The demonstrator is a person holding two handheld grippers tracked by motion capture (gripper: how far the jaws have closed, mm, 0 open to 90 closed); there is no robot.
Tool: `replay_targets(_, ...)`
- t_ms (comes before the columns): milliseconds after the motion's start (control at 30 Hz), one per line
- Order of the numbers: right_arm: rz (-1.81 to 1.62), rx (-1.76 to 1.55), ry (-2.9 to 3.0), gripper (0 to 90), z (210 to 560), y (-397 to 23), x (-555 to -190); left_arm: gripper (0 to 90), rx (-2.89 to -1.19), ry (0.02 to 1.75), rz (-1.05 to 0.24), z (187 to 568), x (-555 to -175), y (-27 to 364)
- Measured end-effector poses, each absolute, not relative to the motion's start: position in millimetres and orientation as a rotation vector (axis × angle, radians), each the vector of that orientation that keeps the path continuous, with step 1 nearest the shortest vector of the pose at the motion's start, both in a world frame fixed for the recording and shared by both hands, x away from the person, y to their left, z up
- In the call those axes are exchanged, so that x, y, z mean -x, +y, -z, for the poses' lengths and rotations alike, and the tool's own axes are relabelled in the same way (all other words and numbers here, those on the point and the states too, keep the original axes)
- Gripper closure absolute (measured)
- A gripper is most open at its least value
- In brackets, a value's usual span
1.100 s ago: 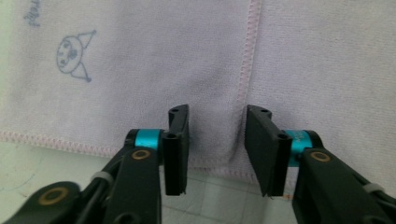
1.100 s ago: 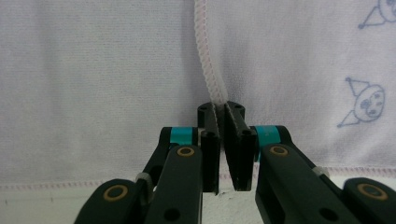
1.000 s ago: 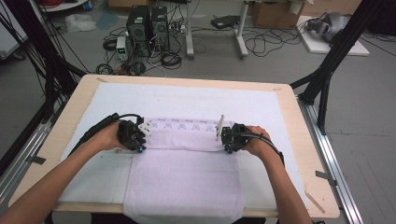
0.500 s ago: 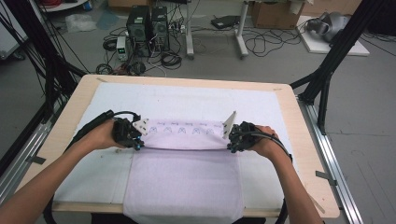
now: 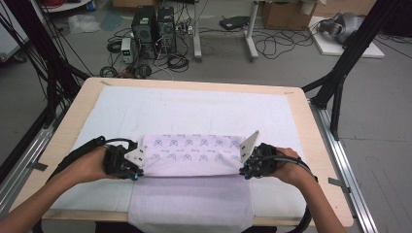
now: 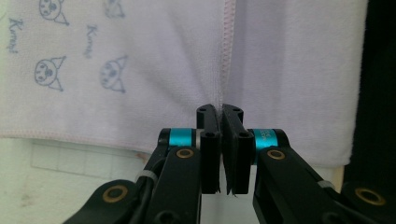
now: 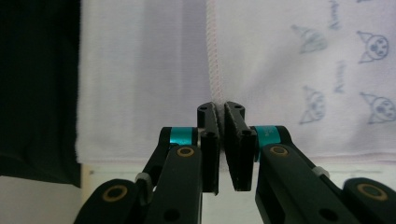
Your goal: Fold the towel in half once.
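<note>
White padding covers the wooden table, with computer towers and loose cables on the grey floor beyond. At the left, the left gripper pinches the hem of a lilac printed towel, its jaws having just closed on the cloth. That towel lies folded across the table's near half, its plain end hanging over the front edge. At the right, the right gripper has its jaws pressed together on the opposite hem.

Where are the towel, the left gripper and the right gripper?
towel [image 5: 194, 150]: high view, printed folded-over part.
left gripper [image 6: 220, 112]: left gripper view, between fingertips pinching the hem.
right gripper [image 7: 220, 108]: right gripper view, between fingertips pinching the hem.
</note>
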State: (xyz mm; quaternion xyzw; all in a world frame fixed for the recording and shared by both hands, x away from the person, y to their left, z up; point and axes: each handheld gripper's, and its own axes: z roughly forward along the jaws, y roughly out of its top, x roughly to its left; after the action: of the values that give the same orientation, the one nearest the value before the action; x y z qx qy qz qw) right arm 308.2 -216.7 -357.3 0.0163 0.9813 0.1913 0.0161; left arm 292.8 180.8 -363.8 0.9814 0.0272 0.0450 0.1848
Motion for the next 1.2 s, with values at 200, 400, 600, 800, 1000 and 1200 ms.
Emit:
replay_targets(200,-0.693,0.064,3.112,85.1,352,-223,-277,85.5,-2.686,0.056,-0.074,356,-256,188)
replay_targets(400,-0.847,0.102,3.153,57.1,343,-233,-255,44.2,-2.578,-0.01,-0.157,354,-233,198)
replay_targets(600,-0.876,-0.165,2.996,37.2,344,-233,-280,41.7,-2.478,0.175,-0.288,351,-261,210)
replay_targets(800,-0.766,-0.513,2.87,35.1,355,-222,-322,41.9,-2.464,0.346,-0.392,356,-301,210)
replay_targets(1000,-0.65,-0.713,2.798,39.2,365,-224,-355,42.1,-2.493,0.434,-0.391,365,-339,201)
replay_targets(1200,-0.579,-0.791,2.822,42.9,379,-227,-379,43.2,-2.492,0.508,-0.36,378,-371,197)
